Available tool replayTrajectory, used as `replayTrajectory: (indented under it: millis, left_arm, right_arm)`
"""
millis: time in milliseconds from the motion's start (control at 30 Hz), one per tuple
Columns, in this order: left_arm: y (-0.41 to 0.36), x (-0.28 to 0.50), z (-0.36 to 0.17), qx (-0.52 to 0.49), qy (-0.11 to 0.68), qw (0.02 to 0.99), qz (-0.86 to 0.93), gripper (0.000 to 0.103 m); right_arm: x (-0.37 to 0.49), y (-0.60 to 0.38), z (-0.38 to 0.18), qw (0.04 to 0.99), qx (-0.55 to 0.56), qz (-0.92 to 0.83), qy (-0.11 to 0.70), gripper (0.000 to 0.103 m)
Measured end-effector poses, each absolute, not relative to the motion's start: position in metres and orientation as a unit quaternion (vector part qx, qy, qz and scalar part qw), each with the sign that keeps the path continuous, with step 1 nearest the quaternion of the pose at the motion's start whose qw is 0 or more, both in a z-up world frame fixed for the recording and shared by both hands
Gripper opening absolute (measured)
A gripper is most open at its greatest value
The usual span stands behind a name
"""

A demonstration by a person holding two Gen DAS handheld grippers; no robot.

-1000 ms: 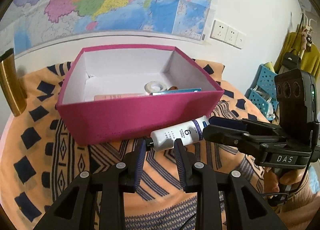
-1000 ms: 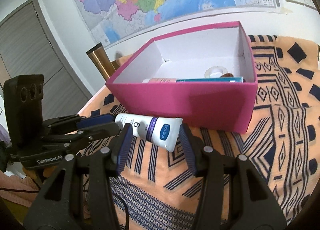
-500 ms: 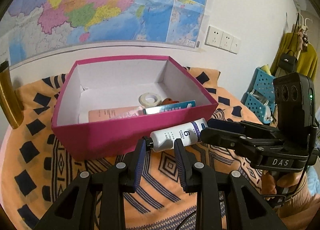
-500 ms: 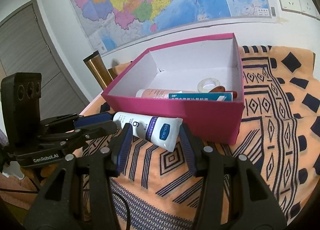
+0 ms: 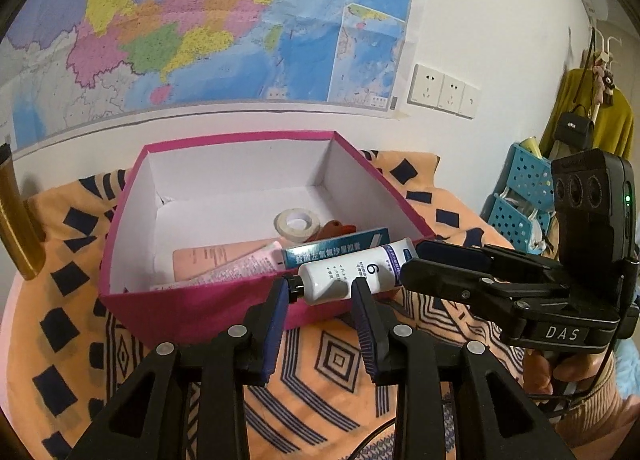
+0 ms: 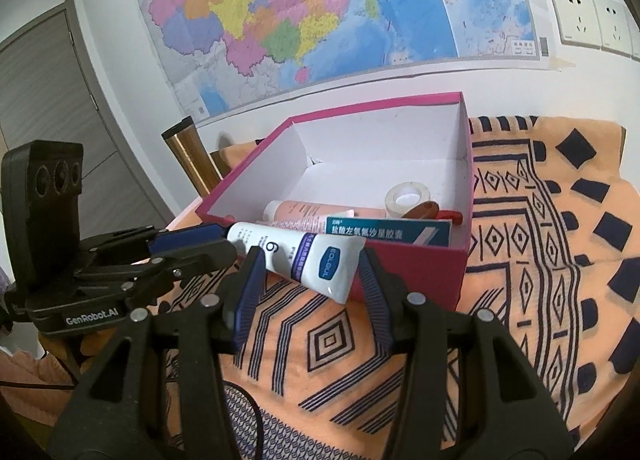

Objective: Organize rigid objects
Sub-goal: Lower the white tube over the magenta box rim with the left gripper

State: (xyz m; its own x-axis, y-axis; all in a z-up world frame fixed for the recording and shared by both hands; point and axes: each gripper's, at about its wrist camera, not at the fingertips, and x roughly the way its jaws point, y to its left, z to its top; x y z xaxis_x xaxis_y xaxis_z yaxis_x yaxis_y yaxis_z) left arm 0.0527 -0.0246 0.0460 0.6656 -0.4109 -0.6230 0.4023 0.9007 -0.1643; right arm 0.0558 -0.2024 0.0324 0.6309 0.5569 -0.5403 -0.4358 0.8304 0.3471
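**Tube held over box edge — not yet dropped in**

Left wrist view: white tube is held in the air at the near wall of the pink box, both grippers on it. Left gripper pinches the cap end, its fingers starting to open; right gripper clamps the tail end. Box already holds a tape roll, pink tube, teal carton and a small orange item — one tube left to place, I judge.

Right wrist view: same tube between the right gripper's fingers, gripped at the crimped end. Box sits on the patterned table cloth.
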Motion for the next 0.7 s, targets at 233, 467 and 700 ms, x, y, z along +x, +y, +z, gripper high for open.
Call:
replayTrajectory:
  millis: [233, 467, 700]
  left_arm:
    - [-0.027, 0.059, 0.049, -0.007, 0.340, 0.913, -0.223, 0.032]
    - [-0.030, 0.068, 0.052, -0.006, 0.338, 0.914, -0.223, 0.032]
    - [-0.033, 0.081, 0.051, -0.004, 0.339, 0.915, -0.221, 0.032]
  right_arm:
    - [0.062, -0.206, 0.036, 0.902, 0.093, 0.274, 0.321, 0.051]
    - [0.068, -0.208, 0.040, 0.905, 0.093, 0.273, 0.314, 0.051]
    - [0.077, -0.211, 0.043, 0.907, 0.092, 0.269, 0.309, 0.051]
